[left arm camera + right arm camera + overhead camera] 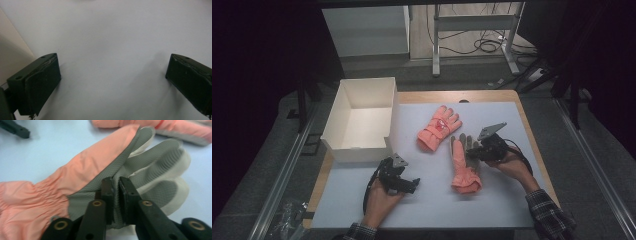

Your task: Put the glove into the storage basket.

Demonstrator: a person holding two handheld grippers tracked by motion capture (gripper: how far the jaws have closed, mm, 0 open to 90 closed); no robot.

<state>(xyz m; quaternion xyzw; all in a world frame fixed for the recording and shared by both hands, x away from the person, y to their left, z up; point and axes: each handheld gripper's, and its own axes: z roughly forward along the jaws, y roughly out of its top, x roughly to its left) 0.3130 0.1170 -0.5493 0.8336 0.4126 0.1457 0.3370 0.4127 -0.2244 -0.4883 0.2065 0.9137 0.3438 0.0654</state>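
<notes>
while the person's hands came in from the near edge of the table, the right gripper (478, 150) lay at the palm side of the nearer glove (462, 167), jaws pressed together on a fold of its grey palm fabric. right gripper view: the right gripper (117, 195) pinched the grey textured material of the nearer glove (82, 170) near the edge of the palm, with hardly a gap between the jaws. glove's pink back faced up and to the left, its gathered cuff toward the lower left, grey fingers spreading to the right.

nearer glove rested on the pale mat (422, 200), right of centre, cuff toward the person, fingers pointing away. second glove (438, 128) lay just beyond it, pink back up, fingers toward the far edge, close to the first; could not tell whether they touched.

left gripper (404, 184) sat low on the mat, in front of the white box (360, 120), well apart from both gloves. left gripper view: left gripper (112, 75) with jaws spread wide, bare mat (112, 37) between them, holding nothing.

white box stood open at the left rear of the table (518, 107), interior empty.
</notes>
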